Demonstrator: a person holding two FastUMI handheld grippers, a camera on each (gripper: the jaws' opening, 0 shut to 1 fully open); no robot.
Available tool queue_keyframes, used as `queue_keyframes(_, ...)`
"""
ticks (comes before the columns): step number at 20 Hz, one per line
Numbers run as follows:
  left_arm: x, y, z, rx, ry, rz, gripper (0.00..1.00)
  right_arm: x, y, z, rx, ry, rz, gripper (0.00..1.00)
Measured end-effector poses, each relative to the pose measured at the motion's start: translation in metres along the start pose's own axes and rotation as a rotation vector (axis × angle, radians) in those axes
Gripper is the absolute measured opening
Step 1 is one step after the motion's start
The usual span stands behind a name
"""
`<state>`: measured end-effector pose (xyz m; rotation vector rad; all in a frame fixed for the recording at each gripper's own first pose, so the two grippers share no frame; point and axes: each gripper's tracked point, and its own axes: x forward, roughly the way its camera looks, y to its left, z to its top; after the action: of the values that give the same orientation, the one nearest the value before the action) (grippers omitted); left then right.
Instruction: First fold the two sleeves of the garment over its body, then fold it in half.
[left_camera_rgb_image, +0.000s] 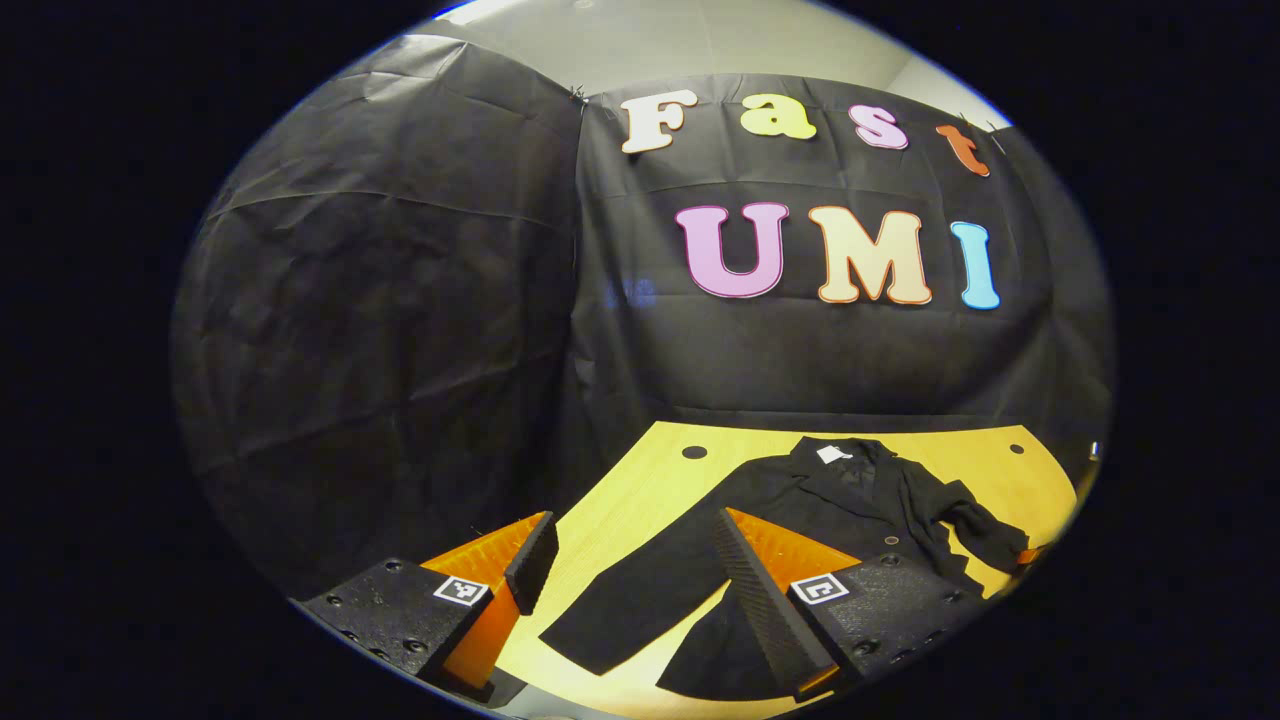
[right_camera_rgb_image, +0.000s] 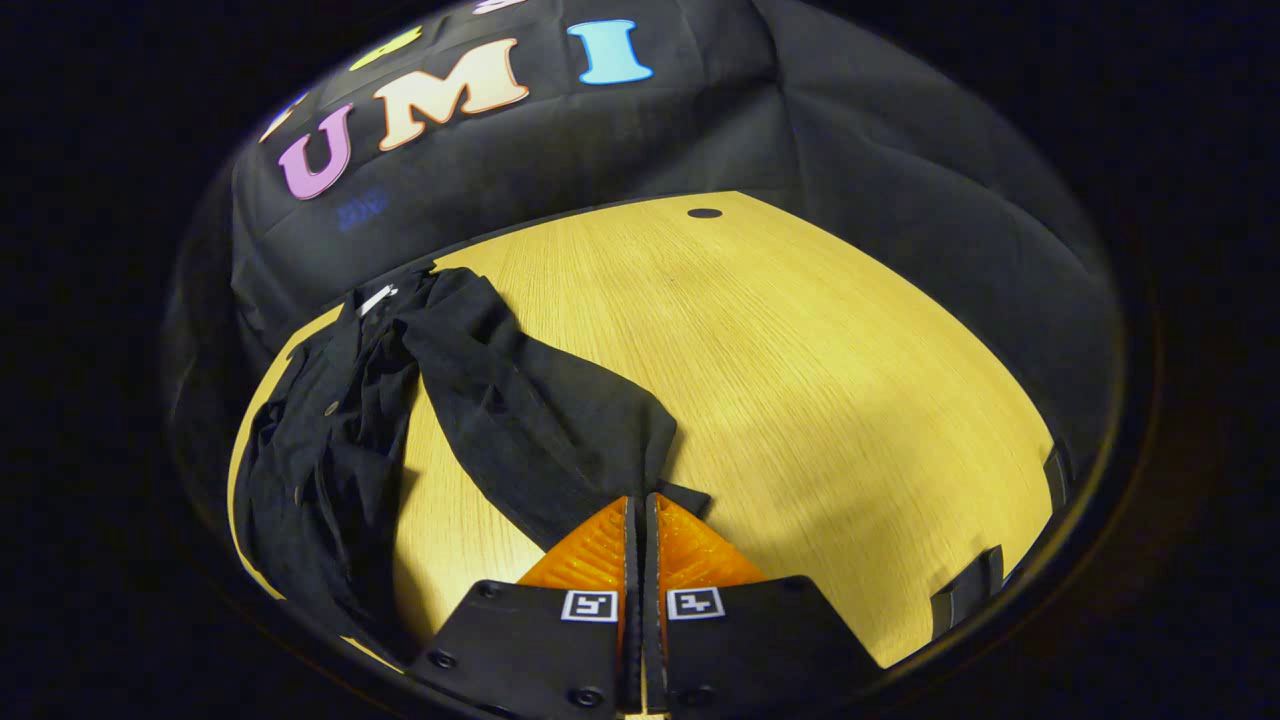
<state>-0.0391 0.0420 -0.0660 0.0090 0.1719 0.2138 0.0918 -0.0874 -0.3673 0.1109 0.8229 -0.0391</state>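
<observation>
A black jacket (left_camera_rgb_image: 840, 500) lies on the wooden table (left_camera_rgb_image: 650, 480), collar with a white tag toward the wall. One sleeve (left_camera_rgb_image: 640, 590) stretches flat toward me and passes under my left gripper (left_camera_rgb_image: 635, 522), which hovers open above it, holding nothing. The other sleeve (right_camera_rgb_image: 540, 410) is lifted and drawn out across the table (right_camera_rgb_image: 800, 350). Its cuff sits between the closed fingertips of my right gripper (right_camera_rgb_image: 640, 502). The jacket's body (right_camera_rgb_image: 320, 440) is bunched at the left of the right gripper view. In the left gripper view that sleeve (left_camera_rgb_image: 980, 530) looks rumpled.
The black cloth wall (left_camera_rgb_image: 400, 300) closes off the table's back and sides. The tabletop has round holes (right_camera_rgb_image: 704, 213). Two dark clips (right_camera_rgb_image: 965, 592) sit on its near right edge. Bare wood spreads to the right of the held sleeve.
</observation>
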Motion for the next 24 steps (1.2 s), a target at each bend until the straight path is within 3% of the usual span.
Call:
queue_keyframes(6,-0.001,0.006,-0.004,-0.006,0.009,0.006,0.93,-0.008,0.012,0.010,0.028,0.000,0.033,0.03)
queue_keyframes(12,0.002,0.015,-0.018,-0.033,0.035,0.013,0.94,-0.035,0.050,0.068,0.007,-0.109,0.101,0.03)
queue_keyframes(19,0.010,0.021,-0.030,-0.042,0.059,0.004,0.94,-0.059,0.153,0.173,-0.068,-0.274,0.259,0.02)
queue_keyframes(24,0.016,0.028,-0.031,-0.026,0.073,0.006,0.94,-0.064,0.237,0.219,-0.135,-0.353,0.363,0.00)
